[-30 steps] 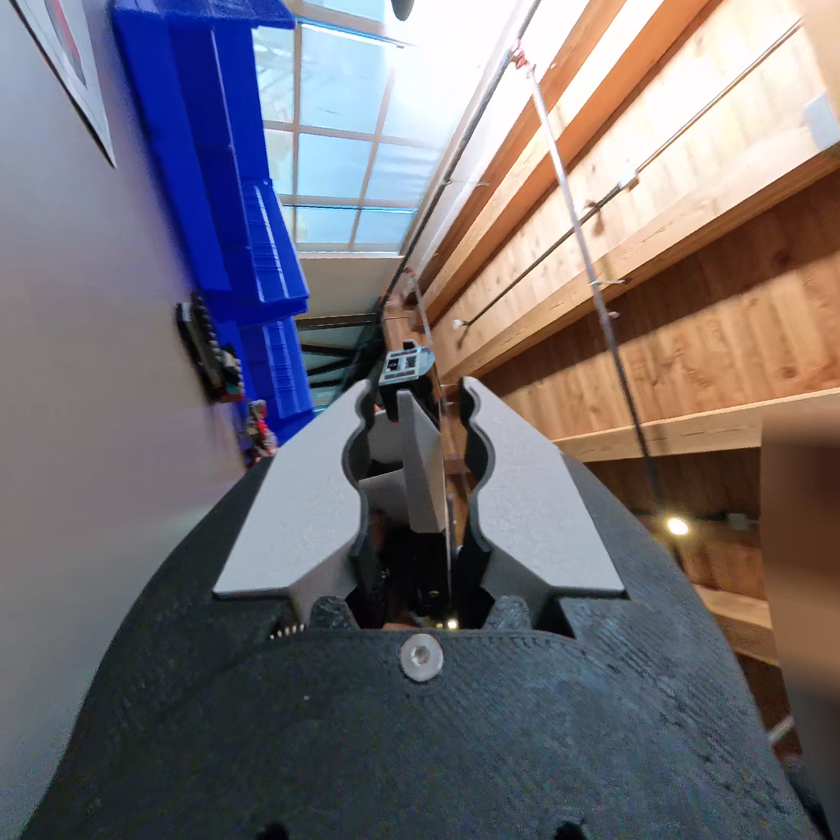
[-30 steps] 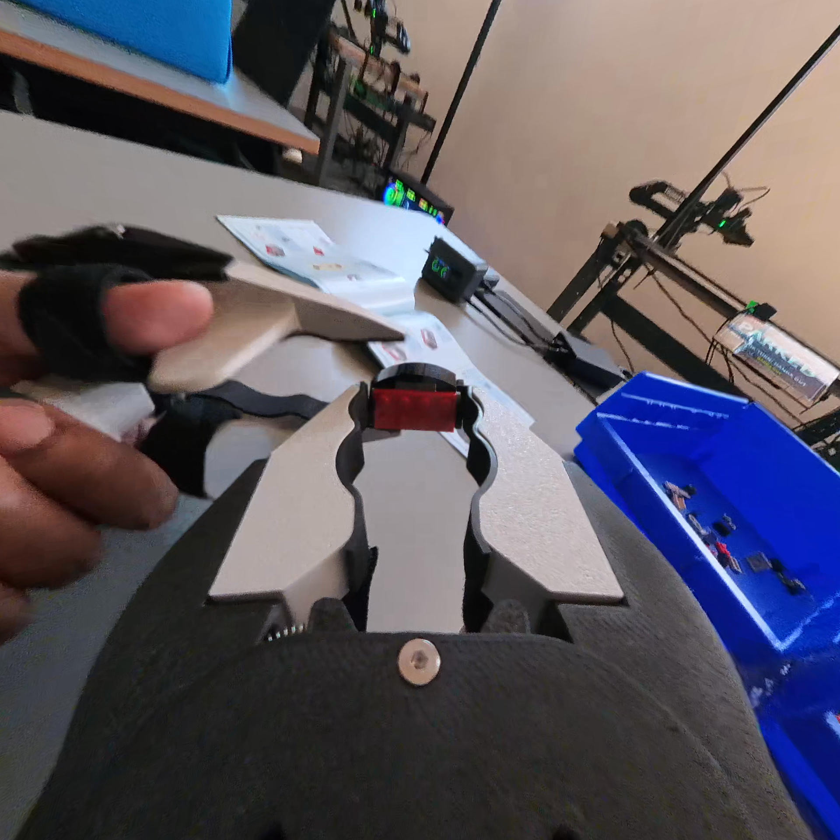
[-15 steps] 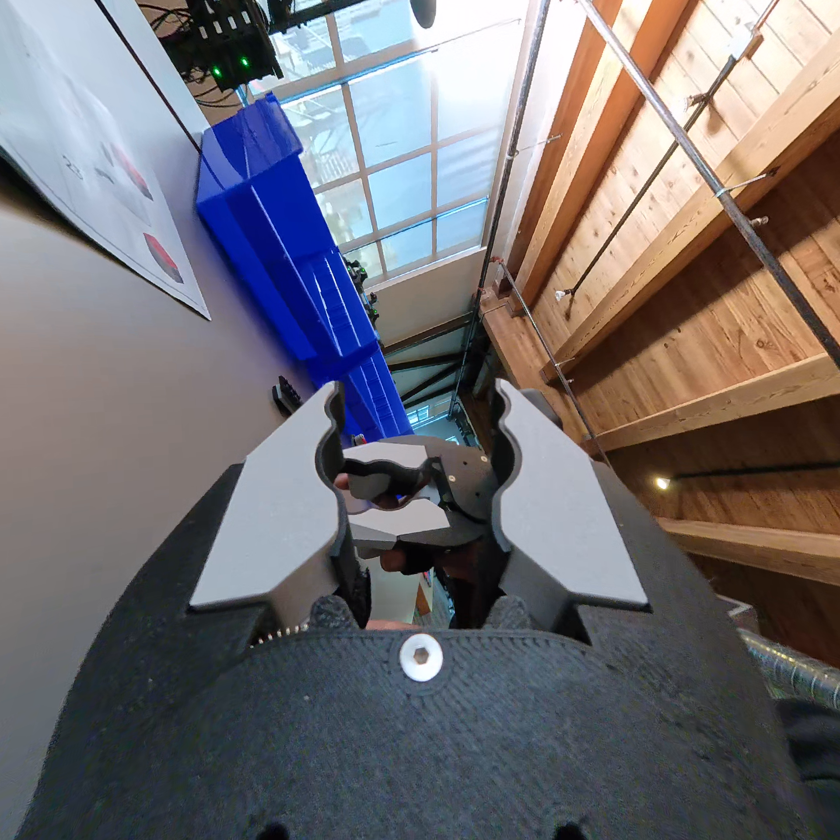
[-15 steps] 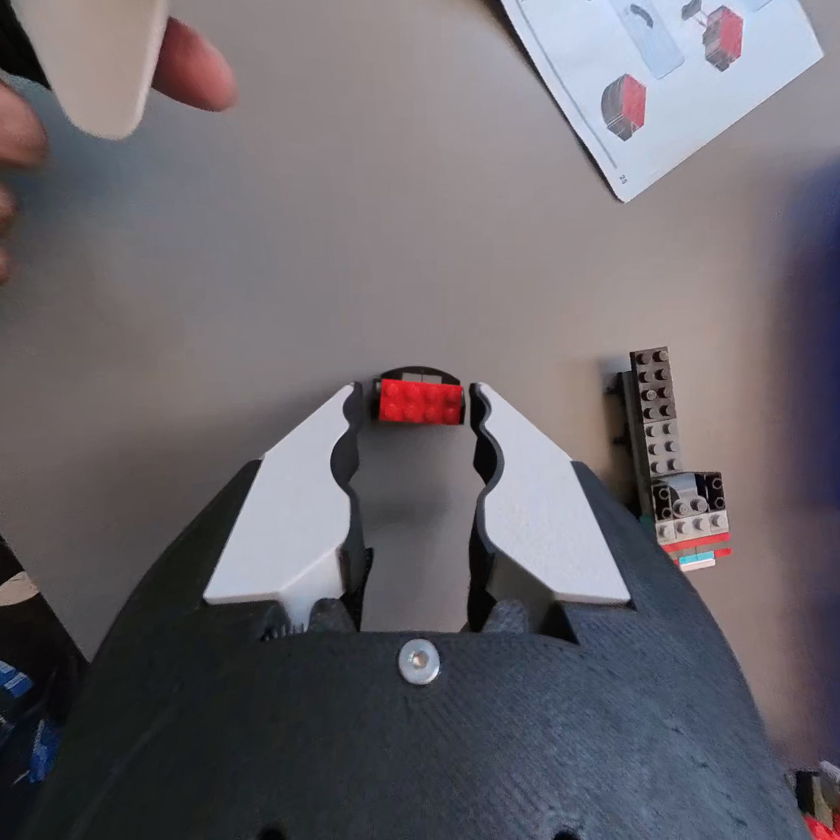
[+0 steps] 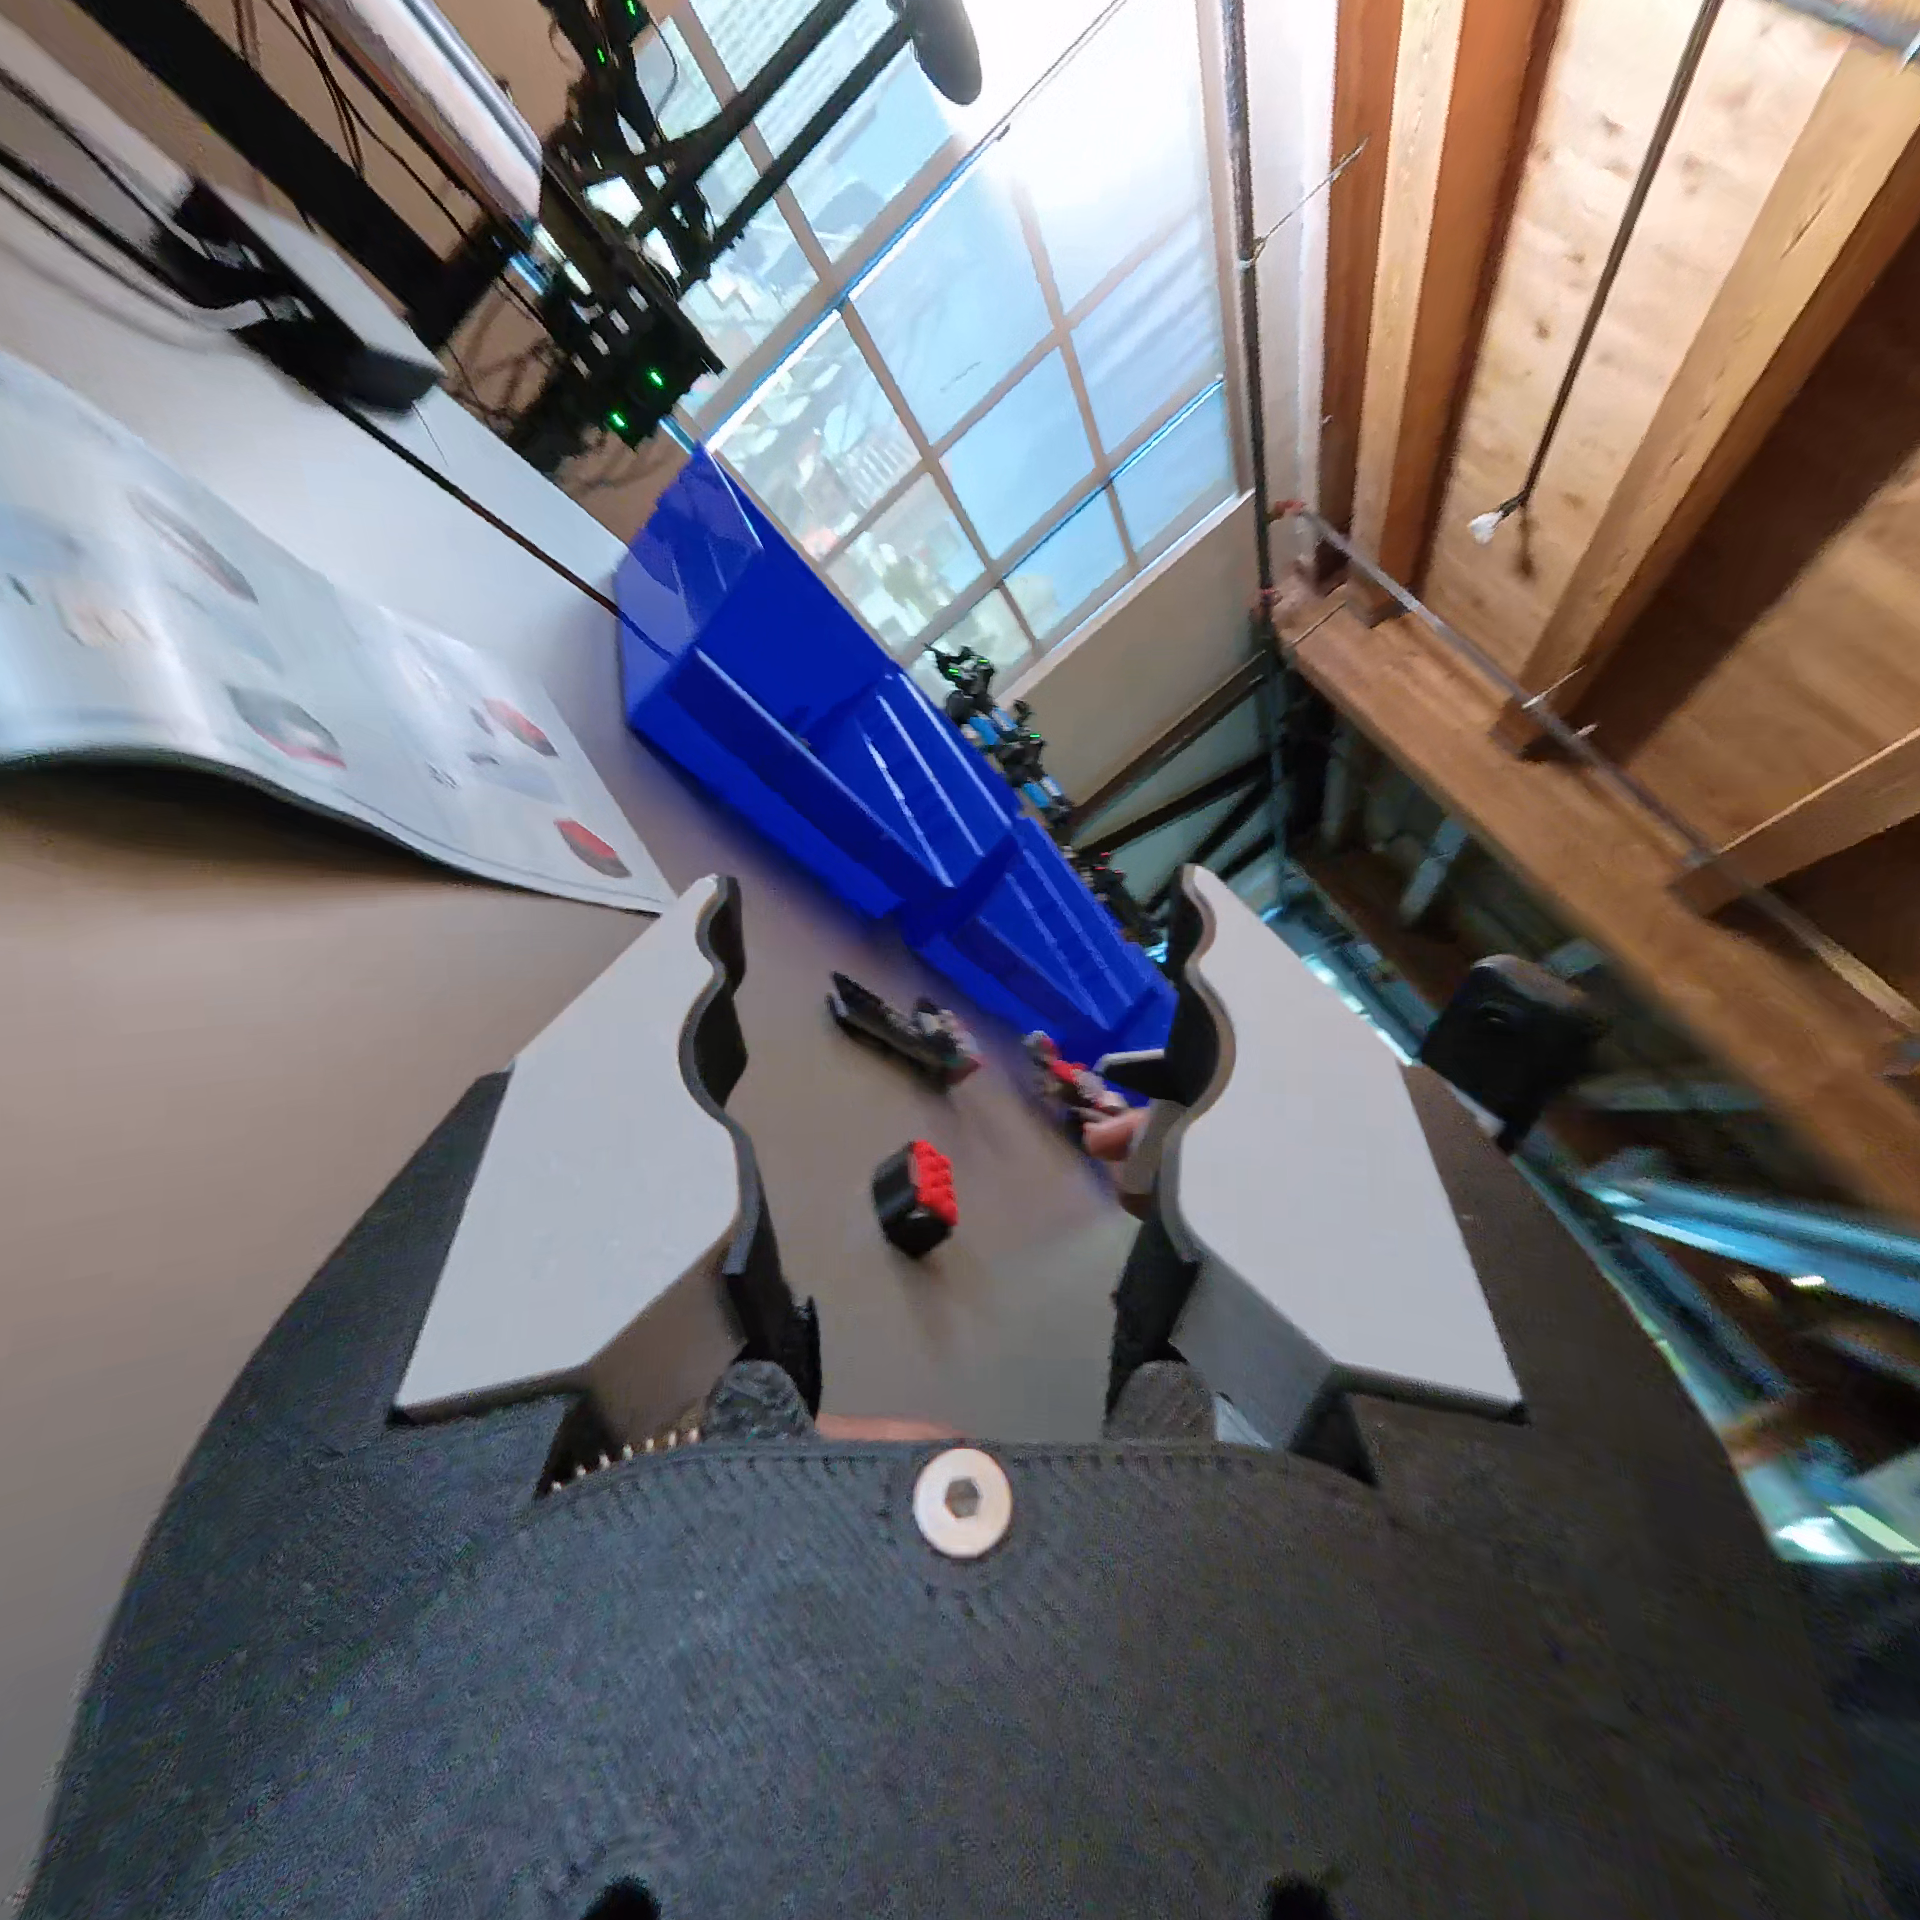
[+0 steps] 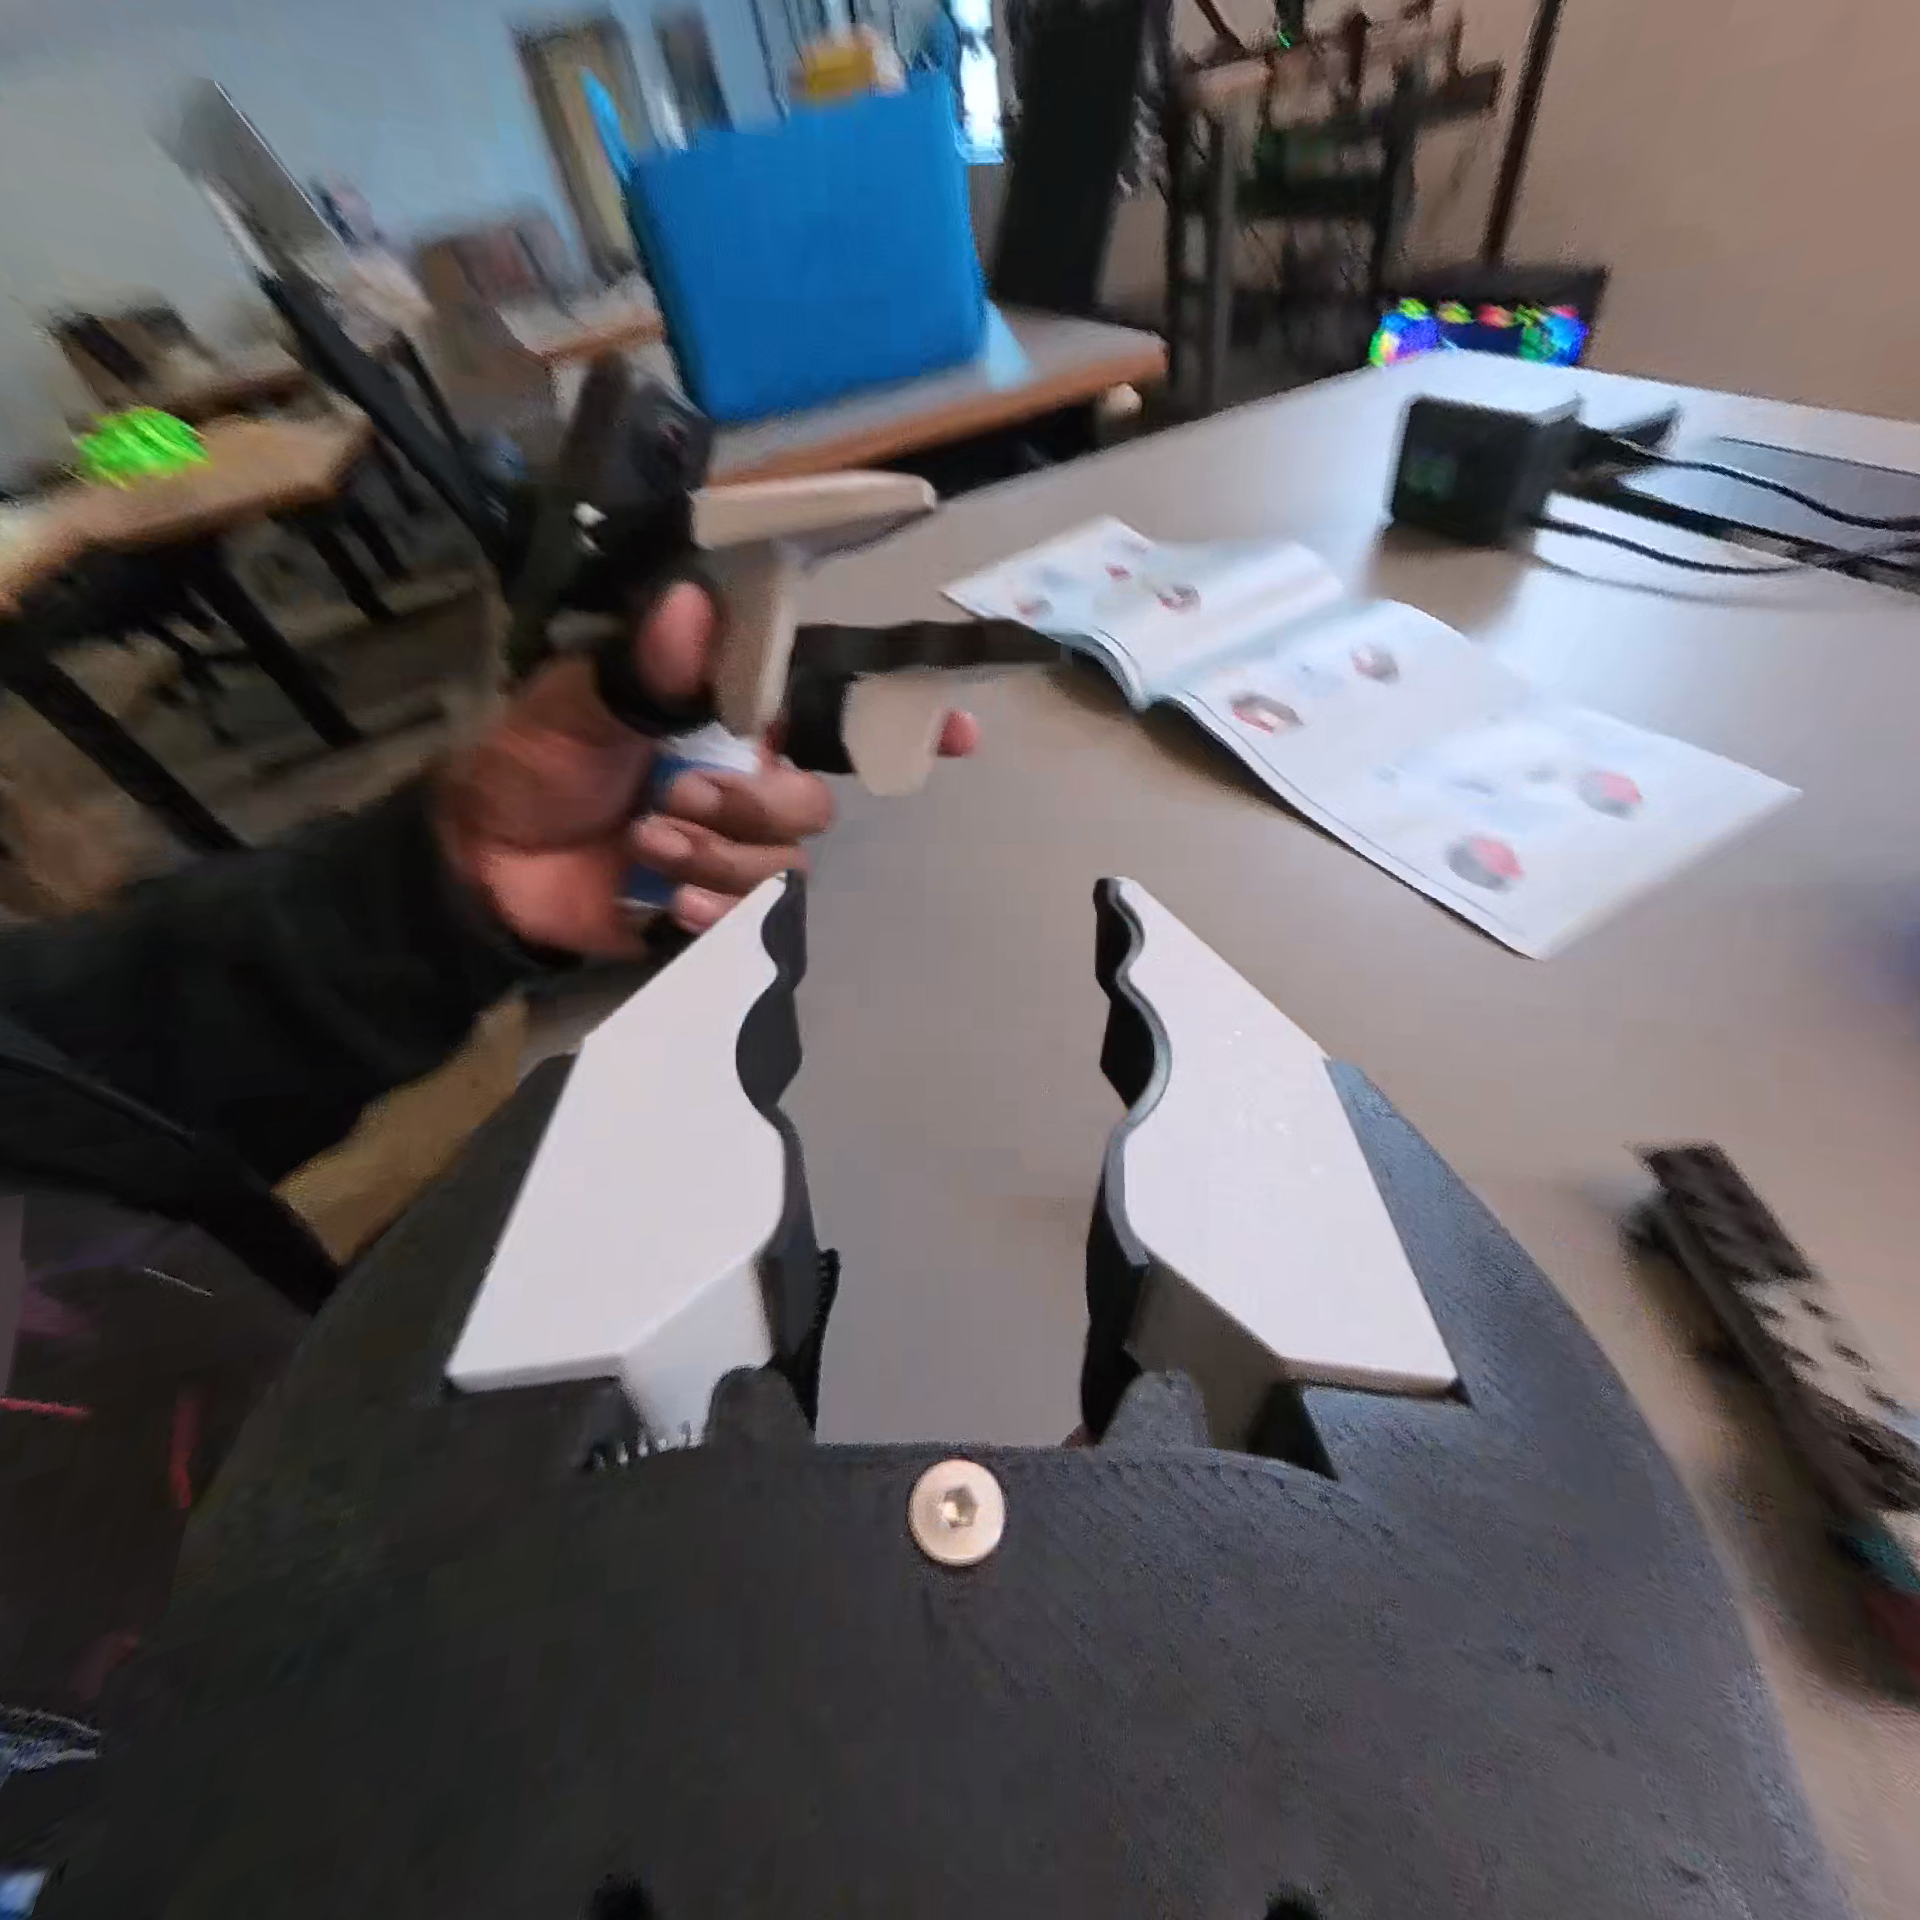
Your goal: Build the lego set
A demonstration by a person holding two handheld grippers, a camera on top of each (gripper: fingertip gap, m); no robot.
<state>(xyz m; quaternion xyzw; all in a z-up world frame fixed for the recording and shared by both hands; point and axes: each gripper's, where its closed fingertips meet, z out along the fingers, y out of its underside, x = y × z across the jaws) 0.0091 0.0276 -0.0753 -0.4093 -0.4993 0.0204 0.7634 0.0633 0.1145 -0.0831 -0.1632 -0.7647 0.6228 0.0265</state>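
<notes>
1. On the grey table (image 5: 260, 1091), between the fingers of our left gripper (image 5: 951, 904) as its camera sees it, now lies the small red and black block (image 5: 914, 1195). Half a second ago our right gripper (image 6: 945, 894) was clamped on it; now this gripper has let it go and has lifted away.
2. We judge that this small piece is ready and waits to be joined to the long dark build (image 5: 899, 1029), which lies a little farther on, near the blue bins (image 5: 831, 748).
3. Both grippers are empty. The left jaws stand wide apart and touch nothing. The right jaws are also well apart, with only bare table between them.
4. Beside us the booklet (image 6: 1403, 707) lies open.
</notes>
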